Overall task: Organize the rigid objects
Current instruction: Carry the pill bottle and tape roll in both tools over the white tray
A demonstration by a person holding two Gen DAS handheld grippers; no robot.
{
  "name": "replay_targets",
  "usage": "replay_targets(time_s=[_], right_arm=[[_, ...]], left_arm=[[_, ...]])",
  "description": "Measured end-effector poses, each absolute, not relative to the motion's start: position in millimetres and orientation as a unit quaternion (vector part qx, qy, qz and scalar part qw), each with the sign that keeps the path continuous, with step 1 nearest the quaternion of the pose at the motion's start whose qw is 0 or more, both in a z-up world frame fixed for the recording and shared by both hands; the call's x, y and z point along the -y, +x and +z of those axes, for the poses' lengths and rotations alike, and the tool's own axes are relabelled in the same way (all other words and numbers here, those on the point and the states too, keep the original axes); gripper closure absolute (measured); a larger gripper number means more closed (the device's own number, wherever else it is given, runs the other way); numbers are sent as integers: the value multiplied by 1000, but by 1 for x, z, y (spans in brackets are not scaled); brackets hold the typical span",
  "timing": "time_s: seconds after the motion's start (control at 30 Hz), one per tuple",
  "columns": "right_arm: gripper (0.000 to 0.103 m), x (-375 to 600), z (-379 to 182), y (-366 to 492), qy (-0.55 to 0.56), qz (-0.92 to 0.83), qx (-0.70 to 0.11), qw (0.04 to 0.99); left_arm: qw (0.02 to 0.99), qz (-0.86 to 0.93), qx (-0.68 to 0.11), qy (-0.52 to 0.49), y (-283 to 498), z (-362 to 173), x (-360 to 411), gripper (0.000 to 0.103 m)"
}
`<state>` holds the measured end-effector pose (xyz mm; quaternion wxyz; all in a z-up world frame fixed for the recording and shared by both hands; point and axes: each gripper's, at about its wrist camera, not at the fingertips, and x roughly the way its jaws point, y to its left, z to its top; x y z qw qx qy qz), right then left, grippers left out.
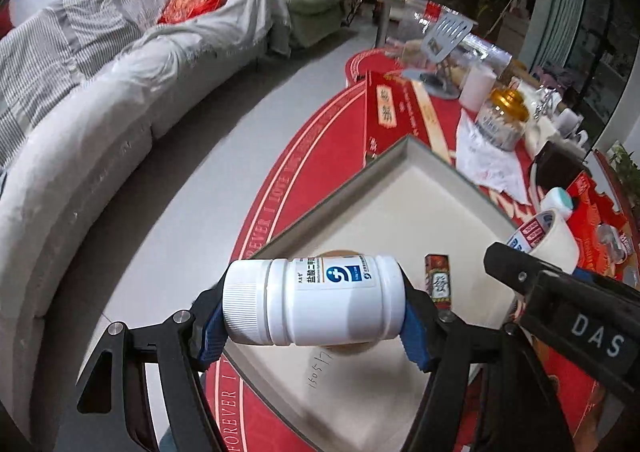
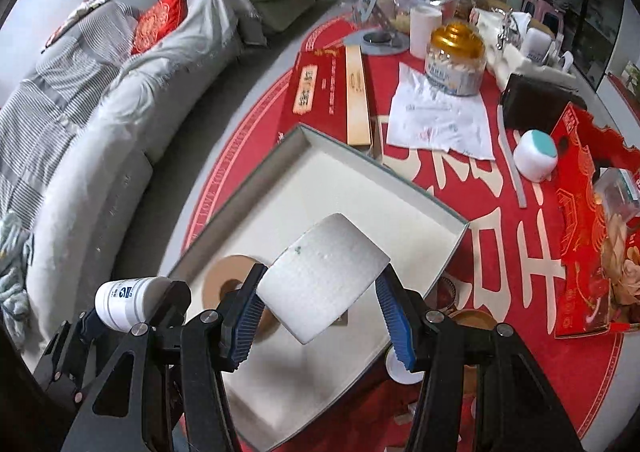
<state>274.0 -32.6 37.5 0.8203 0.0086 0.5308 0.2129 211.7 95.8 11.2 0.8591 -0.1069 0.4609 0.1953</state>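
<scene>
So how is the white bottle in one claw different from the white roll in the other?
The white bottle is smooth plastic with a ribbed cap and a blue-and-white label; the white roll is plain with a rough surface. The bottle lies sideways in the left gripper, pinched at cap and base; the roll sits tilted in the right gripper and looks fatter. Both are white, roughly cylindrical, and held above the shallow box.
</scene>
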Motion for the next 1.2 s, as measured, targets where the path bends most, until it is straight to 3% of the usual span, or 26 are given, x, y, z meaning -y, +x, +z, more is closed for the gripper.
replay_targets(time_s=[1.2], right_arm=[[46,22,9,286,-8,207,-558,803]], left_arm=[[845,187,-489,-109,222,-15,-96,30]])
